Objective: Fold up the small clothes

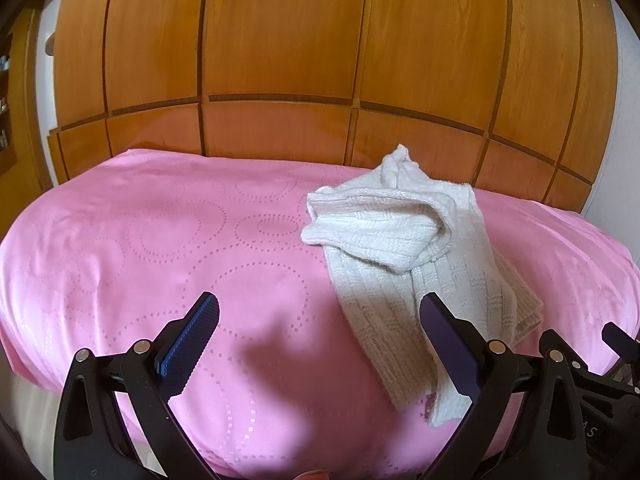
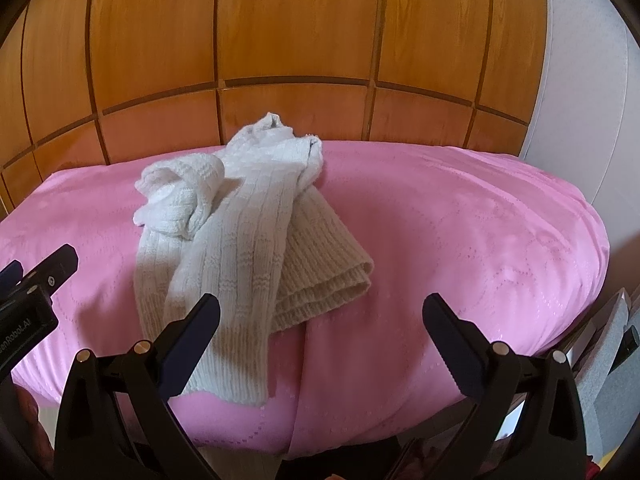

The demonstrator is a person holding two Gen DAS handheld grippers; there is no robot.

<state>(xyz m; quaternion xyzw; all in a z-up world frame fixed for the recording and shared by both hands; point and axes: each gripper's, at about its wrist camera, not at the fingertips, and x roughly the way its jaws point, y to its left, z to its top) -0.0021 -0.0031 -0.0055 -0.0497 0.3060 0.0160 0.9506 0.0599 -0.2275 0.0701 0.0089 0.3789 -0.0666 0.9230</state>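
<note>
A cream ribbed knit garment (image 2: 240, 216) is lying rumpled on the pink bed (image 2: 460, 220), legs trailing toward 6 o'clock.

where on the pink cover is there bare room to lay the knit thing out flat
The pink cover is bare on the stretch between the white knit garment and the cover's left edge, up to the wooden panelling. In the right wrist view, it is also bare between the garment and the cover's right edge. The garment bunches in the middle. Both grippers, left gripper and right gripper, have open jaws.
</note>
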